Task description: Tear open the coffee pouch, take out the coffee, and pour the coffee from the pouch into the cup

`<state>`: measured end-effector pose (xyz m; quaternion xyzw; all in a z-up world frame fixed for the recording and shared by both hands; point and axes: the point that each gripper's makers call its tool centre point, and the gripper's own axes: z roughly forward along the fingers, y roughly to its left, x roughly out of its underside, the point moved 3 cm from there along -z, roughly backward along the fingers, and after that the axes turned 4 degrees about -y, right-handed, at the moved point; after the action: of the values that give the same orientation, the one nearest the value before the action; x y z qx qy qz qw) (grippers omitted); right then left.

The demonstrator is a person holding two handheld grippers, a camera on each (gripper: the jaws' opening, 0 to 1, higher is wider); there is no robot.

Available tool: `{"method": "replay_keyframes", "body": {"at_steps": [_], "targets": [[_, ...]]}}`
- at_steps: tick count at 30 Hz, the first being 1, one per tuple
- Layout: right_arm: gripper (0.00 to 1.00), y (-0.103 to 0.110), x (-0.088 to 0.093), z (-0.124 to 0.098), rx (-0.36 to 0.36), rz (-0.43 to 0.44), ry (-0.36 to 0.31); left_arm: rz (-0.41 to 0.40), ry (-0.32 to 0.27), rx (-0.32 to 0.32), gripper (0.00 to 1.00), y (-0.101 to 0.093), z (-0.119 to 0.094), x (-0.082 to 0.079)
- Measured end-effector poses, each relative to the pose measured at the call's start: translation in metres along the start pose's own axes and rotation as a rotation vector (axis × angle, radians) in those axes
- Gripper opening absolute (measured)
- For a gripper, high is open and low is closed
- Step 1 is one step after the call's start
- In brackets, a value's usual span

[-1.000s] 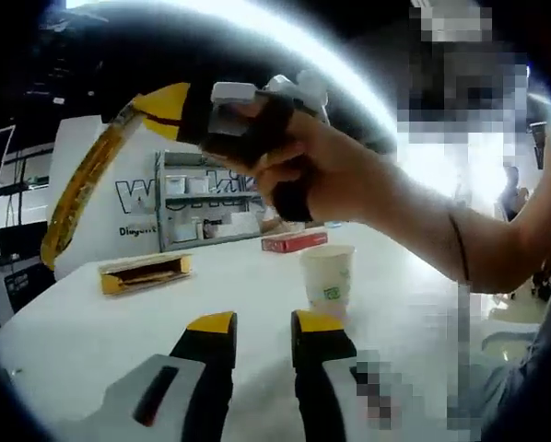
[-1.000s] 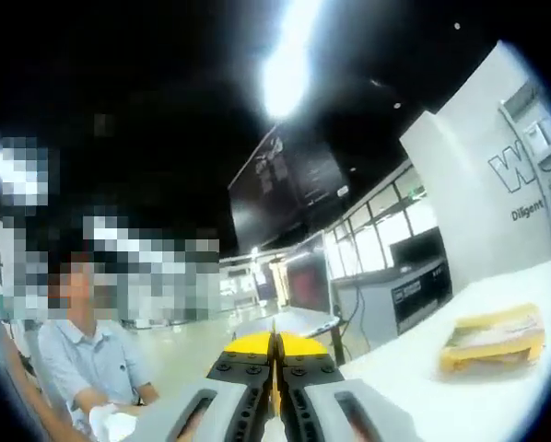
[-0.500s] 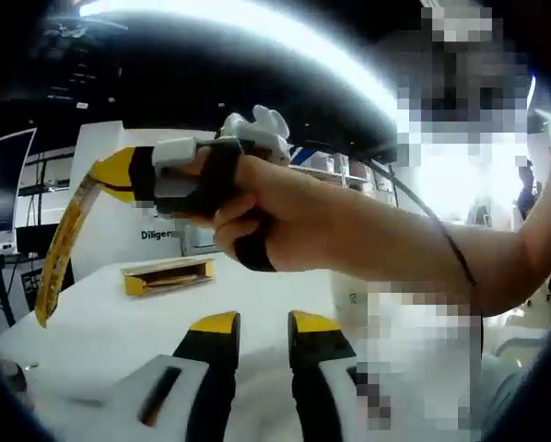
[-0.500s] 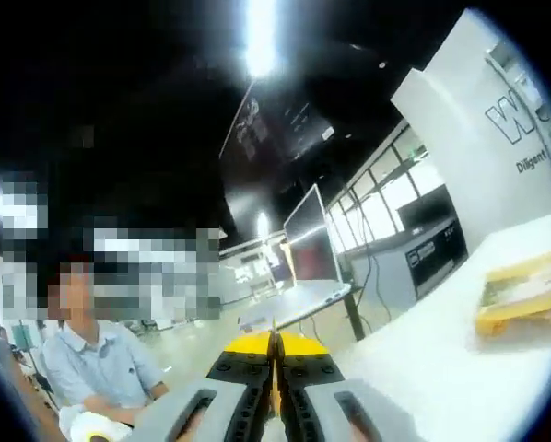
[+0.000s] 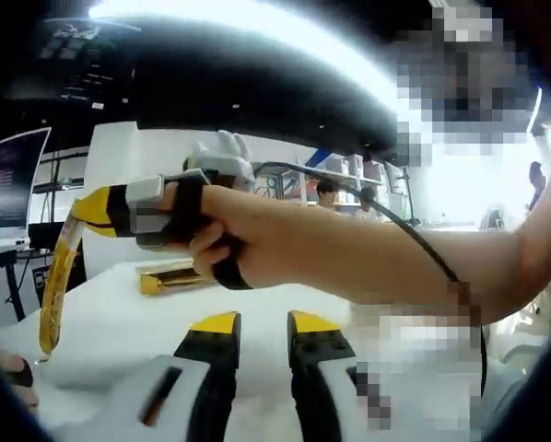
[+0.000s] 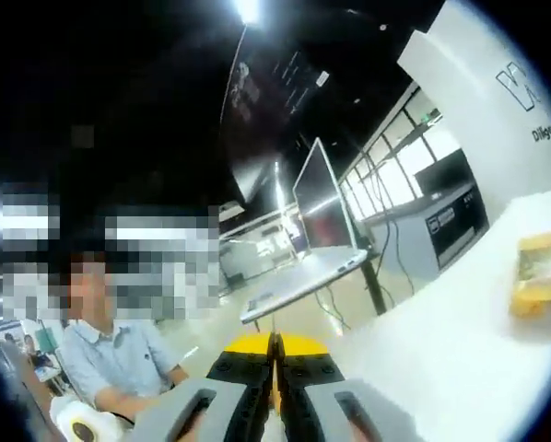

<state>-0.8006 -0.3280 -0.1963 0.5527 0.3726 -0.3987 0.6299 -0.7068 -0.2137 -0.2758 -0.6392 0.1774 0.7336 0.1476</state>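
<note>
In the left gripper view a hand holds my right gripper up at the left, above the white table. It is shut on a long yellow coffee pouch, which hangs down in a curve from its jaws towards the table. My left gripper stands open at the bottom, nothing between its yellow-tipped jaws. In the right gripper view my right gripper has its jaws pressed together, with a thin yellow edge in the seam. The person's forearm crosses the middle of the left gripper view and hides the cup.
A yellow carton lies on the table behind the hand, seen also as the carton at the right edge. A seated person is at the left, and an open laptop sits on another table beyond.
My right gripper and the hanging pouch have moved left and lower in the left gripper view. The forearm now covers the cup. The right gripper view has swung, pushing the carton to its edge.
</note>
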Motion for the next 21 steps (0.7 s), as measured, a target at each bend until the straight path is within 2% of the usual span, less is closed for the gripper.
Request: {"method": "replay_keyframes", "body": {"at_steps": [7, 10, 13, 16, 18, 21], "targets": [[0.02, -0.026, 0.005, 0.014, 0.011, 0.074, 0.019, 0.012, 0.000, -0.004, 0.23, 0.004, 0.000, 0.000], [0.03, -0.040, 0.012, 0.019, 0.032, 0.120, 0.034, 0.037, -0.002, -0.040, 0.22, 0.008, -0.001, 0.000], [0.03, -0.044, 0.014, 0.022, 0.042, 0.139, 0.036, 0.037, -0.010, -0.053, 0.22, 0.010, -0.003, -0.004], [0.03, -0.043, 0.019, 0.023, 0.050, 0.141, 0.044, 0.046, -0.006, -0.053, 0.21, 0.006, -0.005, -0.006], [0.03, -0.053, 0.018, 0.026, 0.055, 0.138, 0.048, 0.076, -0.006, -0.049, 0.21, 0.002, -0.005, -0.008], [0.04, -0.056, 0.018, 0.024, 0.068, 0.127, 0.042, 0.081, -0.003, -0.042, 0.21, 0.001, -0.005, -0.010]]}}
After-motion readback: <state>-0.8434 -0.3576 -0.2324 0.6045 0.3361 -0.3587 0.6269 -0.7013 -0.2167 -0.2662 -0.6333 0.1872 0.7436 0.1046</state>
